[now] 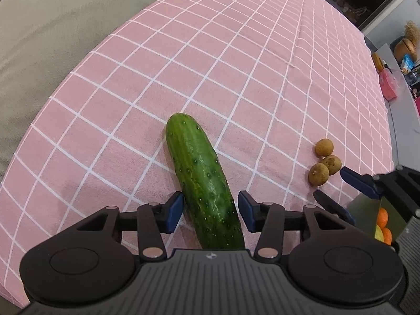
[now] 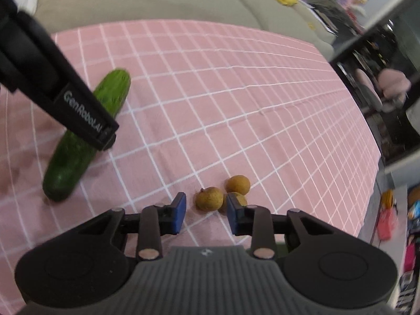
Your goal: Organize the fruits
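Cucumber (image 1: 202, 183) flat on tablecloth (image 1: 236, 65), lengthwise between left hand-held gripper's (image 1: 210, 211) unclosed jaws, tip pointing away.

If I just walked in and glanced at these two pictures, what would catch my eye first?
Probably the big green cucumber, lying on the pink checked tablecloth between the blue-tipped fingers of the left gripper, which do not visibly press on it. Next, three small brown round fruits clustered to its right, with the right gripper reaching around the nearest one.
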The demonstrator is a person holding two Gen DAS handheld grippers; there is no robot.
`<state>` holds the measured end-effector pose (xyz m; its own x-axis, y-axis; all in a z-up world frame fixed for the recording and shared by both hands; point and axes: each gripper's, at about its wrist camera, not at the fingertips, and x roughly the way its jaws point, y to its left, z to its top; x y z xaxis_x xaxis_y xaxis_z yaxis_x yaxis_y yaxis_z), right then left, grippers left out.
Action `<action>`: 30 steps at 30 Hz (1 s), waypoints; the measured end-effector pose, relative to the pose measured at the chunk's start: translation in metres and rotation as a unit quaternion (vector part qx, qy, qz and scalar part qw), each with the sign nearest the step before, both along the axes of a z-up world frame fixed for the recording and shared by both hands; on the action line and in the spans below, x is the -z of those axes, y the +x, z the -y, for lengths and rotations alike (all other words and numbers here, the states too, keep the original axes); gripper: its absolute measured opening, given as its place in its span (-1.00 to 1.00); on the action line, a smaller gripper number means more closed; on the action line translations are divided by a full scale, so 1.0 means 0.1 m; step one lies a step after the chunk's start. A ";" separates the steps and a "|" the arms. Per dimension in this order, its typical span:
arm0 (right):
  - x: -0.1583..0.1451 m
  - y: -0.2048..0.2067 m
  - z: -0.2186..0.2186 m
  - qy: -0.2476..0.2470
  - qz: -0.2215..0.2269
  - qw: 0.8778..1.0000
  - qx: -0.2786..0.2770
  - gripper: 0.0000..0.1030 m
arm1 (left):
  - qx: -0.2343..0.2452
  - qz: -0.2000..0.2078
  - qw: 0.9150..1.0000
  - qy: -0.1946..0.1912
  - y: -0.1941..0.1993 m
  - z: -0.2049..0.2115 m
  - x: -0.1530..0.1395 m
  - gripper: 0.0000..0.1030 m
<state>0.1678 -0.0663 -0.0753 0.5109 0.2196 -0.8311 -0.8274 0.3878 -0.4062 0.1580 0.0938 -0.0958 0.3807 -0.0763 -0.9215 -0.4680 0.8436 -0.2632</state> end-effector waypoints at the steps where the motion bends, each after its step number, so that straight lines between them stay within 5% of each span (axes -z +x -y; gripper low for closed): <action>1: 0.02 0.01 -0.02 -0.008 0.002 1.000 -0.007 -0.48 | 0.002 0.001 1.000 0.000 0.00 0.00 0.00 -0.04; 15: 0.17 0.12 -0.07 -0.040 -0.004 0.999 -0.001 -0.65 | 0.082 -0.014 0.996 0.022 0.01 0.00 -0.10 -0.14; 19: 0.04 0.10 -0.02 -0.007 -0.024 0.999 0.022 -0.67 | 0.119 -0.022 0.992 0.031 0.00 -0.01 -0.14 -0.16; 22: -0.17 0.03 0.03 0.062 -0.083 0.993 0.054 -0.69 | 0.152 -0.033 0.987 0.037 0.00 -0.01 -0.16 -0.16; 23: -0.21 -0.01 0.03 0.081 -0.102 0.990 0.060 -0.73 | 0.154 -0.035 0.987 0.034 0.00 -0.03 -0.15 -0.16; 24: -0.24 -0.06 0.02 0.097 -0.118 0.986 0.065 -1.00 | 0.152 -0.037 0.987 0.029 -0.01 -0.05 -0.14 -0.18; 30: -0.17 -0.30 -0.03 0.132 -0.150 0.975 0.096 -1.00 | 0.135 -0.036 0.990 0.012 -0.07 -0.13 -0.09 -0.20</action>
